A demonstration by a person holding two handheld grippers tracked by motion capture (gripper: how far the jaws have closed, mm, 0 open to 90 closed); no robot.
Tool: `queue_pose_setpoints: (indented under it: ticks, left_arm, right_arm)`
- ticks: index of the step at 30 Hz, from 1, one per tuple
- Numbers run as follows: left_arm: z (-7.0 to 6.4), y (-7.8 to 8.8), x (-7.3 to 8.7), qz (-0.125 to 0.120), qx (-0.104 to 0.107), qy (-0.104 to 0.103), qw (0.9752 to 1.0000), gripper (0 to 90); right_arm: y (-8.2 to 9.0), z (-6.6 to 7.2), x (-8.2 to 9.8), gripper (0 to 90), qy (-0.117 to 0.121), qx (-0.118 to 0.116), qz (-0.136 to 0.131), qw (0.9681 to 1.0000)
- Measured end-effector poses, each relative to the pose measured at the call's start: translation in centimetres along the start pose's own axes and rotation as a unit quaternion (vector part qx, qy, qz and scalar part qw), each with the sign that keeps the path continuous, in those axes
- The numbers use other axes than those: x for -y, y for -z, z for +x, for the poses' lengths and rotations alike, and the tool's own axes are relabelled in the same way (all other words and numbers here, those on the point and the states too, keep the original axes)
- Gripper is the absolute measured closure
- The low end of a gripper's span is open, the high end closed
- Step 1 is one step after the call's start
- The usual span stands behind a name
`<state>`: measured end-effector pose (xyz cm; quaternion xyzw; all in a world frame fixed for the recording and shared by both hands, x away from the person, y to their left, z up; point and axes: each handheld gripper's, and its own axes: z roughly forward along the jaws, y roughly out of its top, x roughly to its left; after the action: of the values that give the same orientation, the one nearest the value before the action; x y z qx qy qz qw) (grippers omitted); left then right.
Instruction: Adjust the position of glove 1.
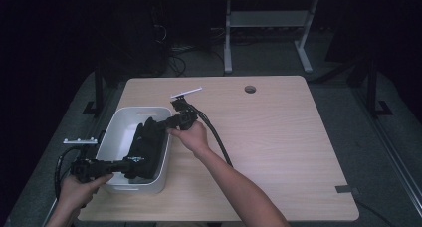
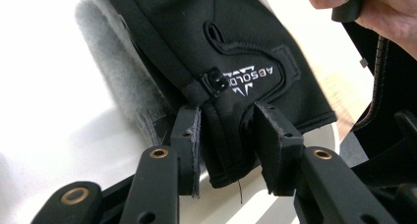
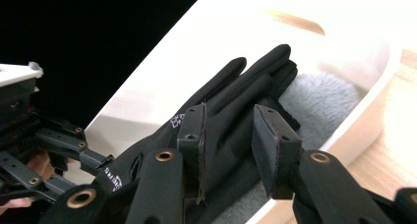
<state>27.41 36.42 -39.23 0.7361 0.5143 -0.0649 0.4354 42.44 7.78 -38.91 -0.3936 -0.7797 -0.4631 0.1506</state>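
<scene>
A black glove [image 1: 148,143] with white lettering lies lengthwise in a white tub [image 1: 140,109] at the table's left, on top of grey fleece fabric [image 3: 319,96]. My left gripper [image 1: 137,161] reaches in from the tub's near end. In the left gripper view the glove's cuff [image 2: 231,150] sits between the jaws of that gripper [image 2: 227,111], which stand apart with gaps beside the pads. My right gripper [image 1: 158,124] comes over the tub's right rim. Its jaws [image 3: 230,111] straddle the glove's fingers [image 3: 241,86] without pressing them.
The tub's white wall [image 2: 39,86] surrounds the glove closely, with a handle slot [image 3: 295,20] at its far end. The wooden table [image 1: 278,137] stretches right, with a cable hole [image 1: 250,89] at the back and grey tape [image 1: 347,189] near the front right edge. A black cable [image 1: 219,140] trails along the right forearm.
</scene>
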Motion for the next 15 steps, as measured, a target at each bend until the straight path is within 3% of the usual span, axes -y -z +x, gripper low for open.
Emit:
queue_pose_setpoints:
  ticks: [3, 15]
  left_arm:
    - [-0.2, 0.3, -0.3, -0.003, -0.007, -0.003, 1.0000, 59.7]
    - [-1.0, 1.4, -1.6, -0.029, -0.005, -0.007, 0.9995, 60.2]
  right_arm:
    - [0.4, -0.1, -0.1, 65.8, 0.003, 0.001, -0.004, 1.0000]
    - [2.5, 0.0, -0.4, 63.3, 0.005, -0.003, -0.022, 0.9997]
